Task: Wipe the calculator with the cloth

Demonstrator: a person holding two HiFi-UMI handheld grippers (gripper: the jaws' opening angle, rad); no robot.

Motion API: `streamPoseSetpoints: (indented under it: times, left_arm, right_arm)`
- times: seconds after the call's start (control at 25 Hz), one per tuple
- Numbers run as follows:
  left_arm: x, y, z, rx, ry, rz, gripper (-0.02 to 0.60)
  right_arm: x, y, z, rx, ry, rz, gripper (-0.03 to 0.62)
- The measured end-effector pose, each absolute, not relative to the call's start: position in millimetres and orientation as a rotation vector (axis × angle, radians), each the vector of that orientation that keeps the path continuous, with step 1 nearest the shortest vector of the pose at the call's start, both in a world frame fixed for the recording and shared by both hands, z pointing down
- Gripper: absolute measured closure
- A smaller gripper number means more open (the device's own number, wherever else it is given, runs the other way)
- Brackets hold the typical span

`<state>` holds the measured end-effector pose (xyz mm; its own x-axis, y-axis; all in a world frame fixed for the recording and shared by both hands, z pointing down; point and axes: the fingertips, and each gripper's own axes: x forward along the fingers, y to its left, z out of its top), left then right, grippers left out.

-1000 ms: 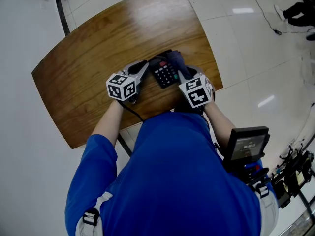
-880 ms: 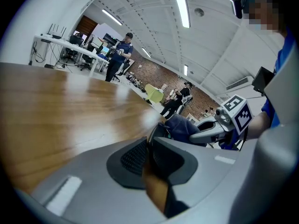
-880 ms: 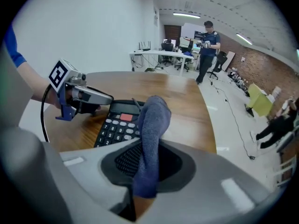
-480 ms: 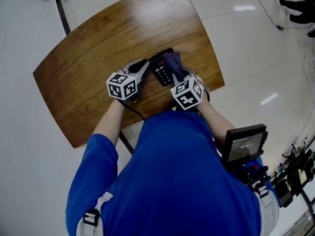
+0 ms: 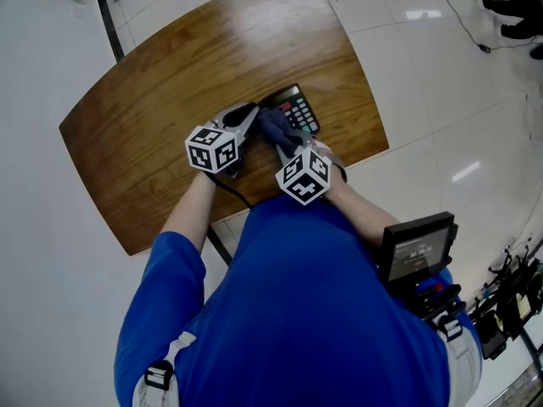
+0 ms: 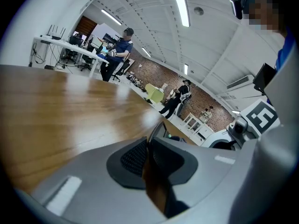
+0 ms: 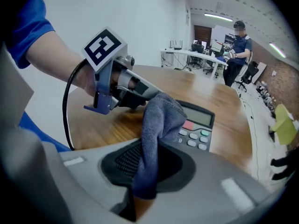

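The wiping step itself looks to be in hand. The calculator (image 5: 301, 111) lies flat on the bench (image 5: 170, 83), close to the edge nearest the person and toward that edge's right corner, with its display and several keys showing. The left hand-held gripper (image 6: 150, 148) has its jaws drawn in almost together on the calculator's thin left edge, pinning it so that it should not slide. The right hand-held gripper (image 7: 149, 164) is closed on the cloth (image 7: 159, 120), a blue-grey fold that stands up out of its pads in a bunch and leans over the left part of the keypad, just beside the left gripper's tips. In the head view the cloth covers the end of the calculator nearest the left gripper, while the keys and display further to the right are bare. Whether the fabric is pressing on the keys or only hanging over them cannot be told. By that reading the left end is being dealt with and the rest of the face remains to be wiped. The next move calls for drawing the bunched cloth across the keys and the display toward the calculator's free end. The pressure should be light enough that only fabric, not the hard jaw tips, meets the surface, and the left grip must stay firm against the drag.
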<state>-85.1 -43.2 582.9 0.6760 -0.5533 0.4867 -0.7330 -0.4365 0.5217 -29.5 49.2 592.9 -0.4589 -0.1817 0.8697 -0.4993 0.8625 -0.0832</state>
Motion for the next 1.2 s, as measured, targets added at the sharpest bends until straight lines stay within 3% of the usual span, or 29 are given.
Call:
streamPoseSetpoints:
  times: [0.24, 0.64, 1.2]
  left_arm:
    - [-89.5, -44.8, 587.0, 2.159, -0.987, 0.327, 0.534]
    - [-94.2, -43.3, 593.4, 2.164, -0.985, 0.329, 0.532]
    - [-90.4, -44.9, 586.7, 2.160, -0.989, 0.338, 0.532]
  right_arm:
    - [-15.0, 30.8, 585.6, 0.565, -2.059, 0.434, 0.525]
    - [68.2, -6.0, 597.5, 0.848, -1.909, 0.473, 0.525]
    - [4.4, 43.6, 603.3, 0.599, -1.981, 0.402, 0.525]
